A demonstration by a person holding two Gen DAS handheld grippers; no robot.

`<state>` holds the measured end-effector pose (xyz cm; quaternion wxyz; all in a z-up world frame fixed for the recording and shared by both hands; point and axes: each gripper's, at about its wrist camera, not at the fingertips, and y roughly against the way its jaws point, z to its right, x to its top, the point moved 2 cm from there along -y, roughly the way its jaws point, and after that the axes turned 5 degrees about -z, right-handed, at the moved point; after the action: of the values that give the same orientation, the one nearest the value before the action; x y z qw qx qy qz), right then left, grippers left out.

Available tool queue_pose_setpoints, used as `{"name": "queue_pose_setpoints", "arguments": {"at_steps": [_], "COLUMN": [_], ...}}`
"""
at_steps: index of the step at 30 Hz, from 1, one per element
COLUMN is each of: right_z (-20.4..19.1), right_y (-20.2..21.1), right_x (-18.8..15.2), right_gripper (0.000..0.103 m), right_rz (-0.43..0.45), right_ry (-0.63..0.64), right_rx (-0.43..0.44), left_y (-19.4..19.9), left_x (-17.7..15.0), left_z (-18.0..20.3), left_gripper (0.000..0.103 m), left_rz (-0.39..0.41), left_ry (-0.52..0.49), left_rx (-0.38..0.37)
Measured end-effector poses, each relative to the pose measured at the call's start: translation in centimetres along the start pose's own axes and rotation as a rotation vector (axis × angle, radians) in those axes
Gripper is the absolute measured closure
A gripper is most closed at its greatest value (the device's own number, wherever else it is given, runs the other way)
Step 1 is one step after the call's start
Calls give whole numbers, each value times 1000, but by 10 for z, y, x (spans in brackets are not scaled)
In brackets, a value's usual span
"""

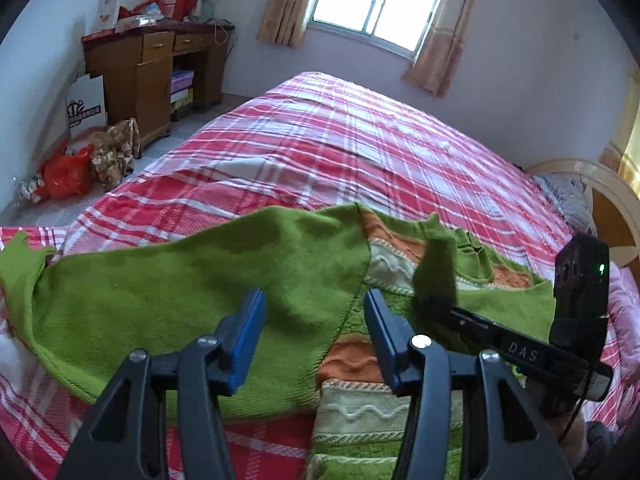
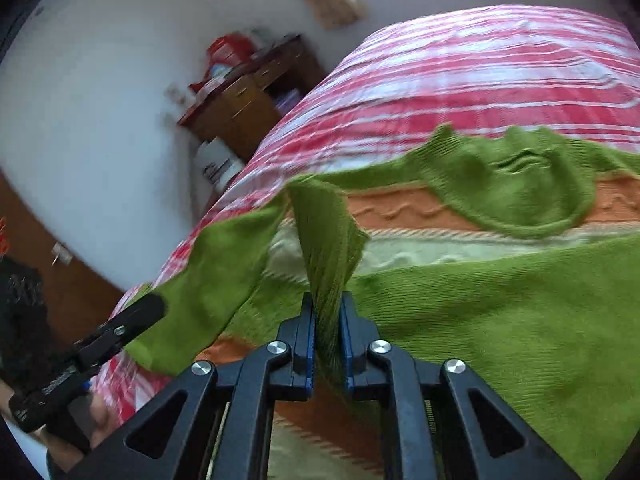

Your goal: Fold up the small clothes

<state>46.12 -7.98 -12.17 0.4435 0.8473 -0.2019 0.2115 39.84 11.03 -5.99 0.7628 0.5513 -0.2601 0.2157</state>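
Your left gripper (image 1: 314,320) hangs with its blue pads wide apart, gripping nothing, just above the green sweater (image 1: 180,300) that lies spread on the near part of the bed. Under that claw a plain green sleeve lies folded across the knit, its slanting edge running down between the two fingers, with the orange and cream striped body showing to the right of it.

Your right gripper (image 2: 327,336) is clamped narrow on a pinch of the sweater (image 2: 500,312) — a ridge of green knit rises from between its pads and stands up toward the far side. From the left wrist view you see that same gripper (image 1: 434,280) to the right, its tip buried in a raised tuft of green cloth. The right wrist picture is blurred, so finer detail of the fold cannot be told.

The sweater's neckline (image 2: 532,184) lies far right in the right view, beside an orange band. The red and white plaid bedspread (image 1: 340,140) stretches away to the far wall — a wooden desk (image 1: 152,68) stands far left, and a curtained window (image 1: 380,0) sits beyond the bed.
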Motion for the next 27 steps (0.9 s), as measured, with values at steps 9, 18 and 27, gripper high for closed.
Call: {"name": "queue_pose_setpoints", "arguments": {"at_steps": [9, 18, 27], "right_z": [-8, 27, -42], "right_y": [54, 58, 25], "right_x": [-9, -26, -74], "right_gripper": [58, 66, 66], "right_rz": [19, -37, -216], "right_ry": [-22, -31, 109], "right_rx": [236, 11, 270], "left_y": [9, -16, 23], "left_x": [6, 14, 20], "left_z": [8, 42, 5], "left_gripper": [31, 31, 31], "left_rz": [31, -15, 68], "left_ry": [-53, -42, -29], "left_rx": [36, -11, 131]}}
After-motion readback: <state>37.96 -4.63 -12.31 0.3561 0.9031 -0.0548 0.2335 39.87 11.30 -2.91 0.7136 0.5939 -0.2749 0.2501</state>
